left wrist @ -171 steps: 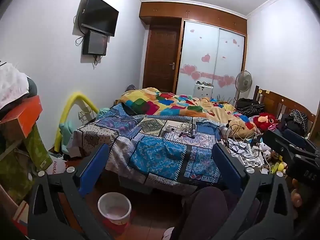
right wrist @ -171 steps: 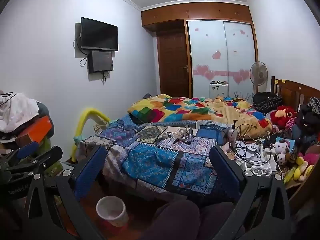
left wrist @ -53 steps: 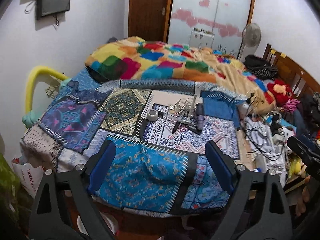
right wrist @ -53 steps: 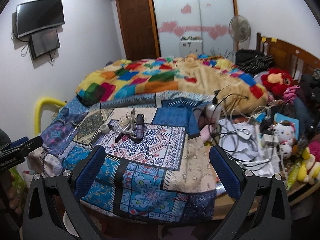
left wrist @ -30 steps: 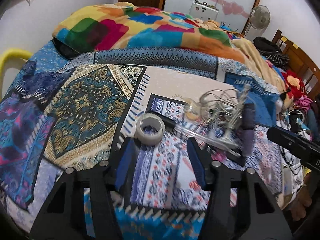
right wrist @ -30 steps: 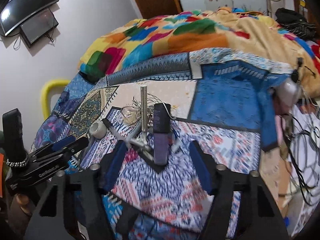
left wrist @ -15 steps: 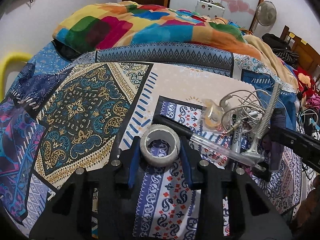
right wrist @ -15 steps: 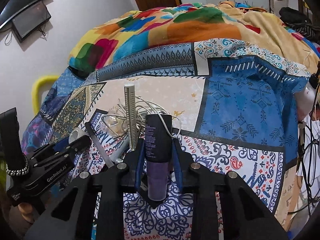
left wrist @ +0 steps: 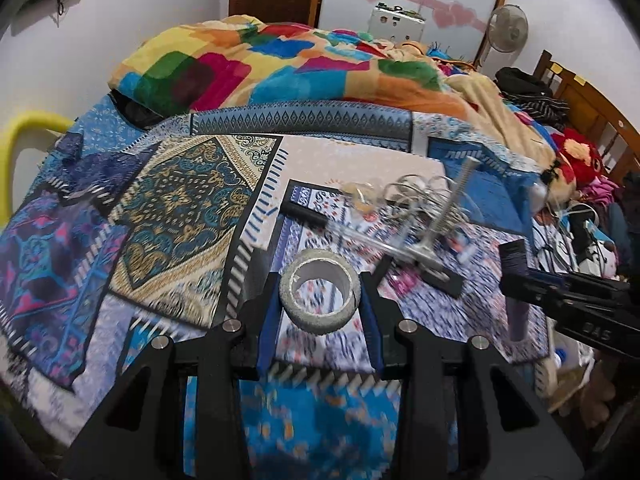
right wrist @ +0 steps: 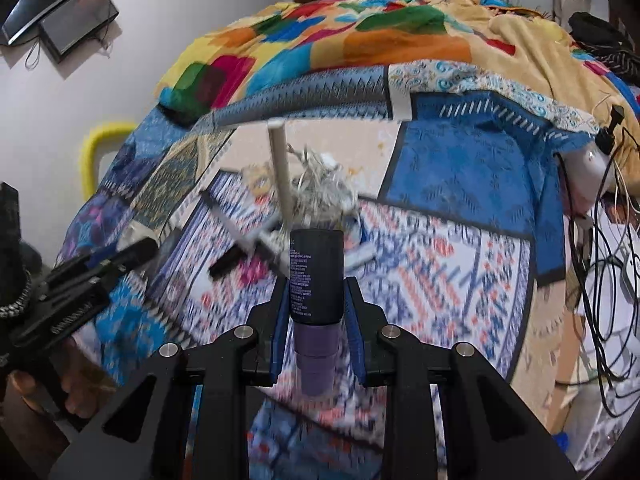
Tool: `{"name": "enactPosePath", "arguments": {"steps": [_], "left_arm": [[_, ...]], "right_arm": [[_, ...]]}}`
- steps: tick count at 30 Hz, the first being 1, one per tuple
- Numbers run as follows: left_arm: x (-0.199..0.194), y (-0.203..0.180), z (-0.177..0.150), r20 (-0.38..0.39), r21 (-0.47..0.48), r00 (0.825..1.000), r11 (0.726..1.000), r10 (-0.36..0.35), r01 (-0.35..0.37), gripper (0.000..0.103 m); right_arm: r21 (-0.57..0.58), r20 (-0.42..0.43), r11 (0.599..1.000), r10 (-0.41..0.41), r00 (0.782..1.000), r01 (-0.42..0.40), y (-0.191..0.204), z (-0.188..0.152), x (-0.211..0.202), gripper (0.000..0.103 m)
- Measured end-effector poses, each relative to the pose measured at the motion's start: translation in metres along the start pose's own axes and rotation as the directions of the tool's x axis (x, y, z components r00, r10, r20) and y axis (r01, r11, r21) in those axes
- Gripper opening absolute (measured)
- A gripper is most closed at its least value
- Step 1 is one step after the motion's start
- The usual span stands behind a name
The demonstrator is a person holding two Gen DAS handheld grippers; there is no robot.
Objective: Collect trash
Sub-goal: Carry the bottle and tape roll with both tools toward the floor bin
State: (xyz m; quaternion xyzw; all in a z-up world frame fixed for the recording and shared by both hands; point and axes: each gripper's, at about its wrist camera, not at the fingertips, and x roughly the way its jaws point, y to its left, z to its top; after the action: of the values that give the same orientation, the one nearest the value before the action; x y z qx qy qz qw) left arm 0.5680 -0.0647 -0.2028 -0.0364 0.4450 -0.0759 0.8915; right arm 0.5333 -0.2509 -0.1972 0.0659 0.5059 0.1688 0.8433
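Observation:
My left gripper (left wrist: 320,304) is shut on a grey tape roll (left wrist: 320,296) and holds it above the patterned bedspread (left wrist: 168,208). My right gripper (right wrist: 316,312) is shut on a dark tube with a purple cap (right wrist: 316,280), lifted off the bed. More clutter stays on the bed: a tangle of white cable (left wrist: 424,192), a ribbed silver rod (left wrist: 456,200), a clear stick with a black end (left wrist: 320,220). The right gripper with the tube also shows in the left wrist view (left wrist: 516,272), and the left gripper in the right wrist view (right wrist: 120,256).
A colourful blanket (left wrist: 280,68) is heaped at the far side of the bed. Cables and chargers (right wrist: 600,280) crowd the right edge, with stuffed toys (left wrist: 580,160) by the wooden headboard. A yellow frame (left wrist: 24,132) stands at the left against the wall.
Both grippers have risen and pulled back from the bed, the left with the tape roll, the right with the tube. The background is blurred by motion.

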Motion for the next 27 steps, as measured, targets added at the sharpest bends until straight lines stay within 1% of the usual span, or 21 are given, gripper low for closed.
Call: {"name": "enactPosePath", "arguments": {"steps": [3,5,8,11,15,20,27], "left_arm": [[-0.031,-0.004,-0.01,0.017,0.009,1.0,1.0,0.001,-0.001,0.037],[-0.05,-0.007,-0.016,0.026,0.014,1.0,1.0,0.003,-0.003,0.037],[-0.079,-0.009,-0.023,0.046,0.011,0.999,1.0,0.005,-0.006,0.037],[-0.114,-0.009,-0.032,0.083,0.004,0.997,1.0,0.012,-0.012,0.037],[-0.166,-0.007,-0.046,0.14,-0.01,0.99,1.0,0.025,-0.023,0.037],[-0.219,-0.002,-0.064,0.196,-0.021,0.98,0.999,0.043,-0.039,0.037],[-0.292,0.017,-0.1,0.263,-0.046,0.961,0.996,0.087,-0.077,0.037]], "right_arm": [[-0.016,-0.002,1.0,-0.021,1.0,0.021,0.003,-0.01,-0.01,0.024],[-0.015,0.006,1.0,-0.02,1.0,0.02,0.005,-0.015,-0.022,0.024],[-0.017,0.038,1.0,-0.022,0.999,0.022,0.012,-0.019,-0.046,0.024],[-0.037,0.079,0.999,-0.019,0.997,0.022,0.026,-0.024,-0.075,0.024],[-0.07,0.14,0.997,-0.011,0.99,0.021,0.05,-0.031,-0.115,0.024],[-0.124,0.213,0.992,0.01,0.977,0.017,0.086,-0.045,-0.162,0.024],[-0.18,0.265,0.984,0.046,0.963,0.002,0.126,-0.069,-0.204,0.024]]}}
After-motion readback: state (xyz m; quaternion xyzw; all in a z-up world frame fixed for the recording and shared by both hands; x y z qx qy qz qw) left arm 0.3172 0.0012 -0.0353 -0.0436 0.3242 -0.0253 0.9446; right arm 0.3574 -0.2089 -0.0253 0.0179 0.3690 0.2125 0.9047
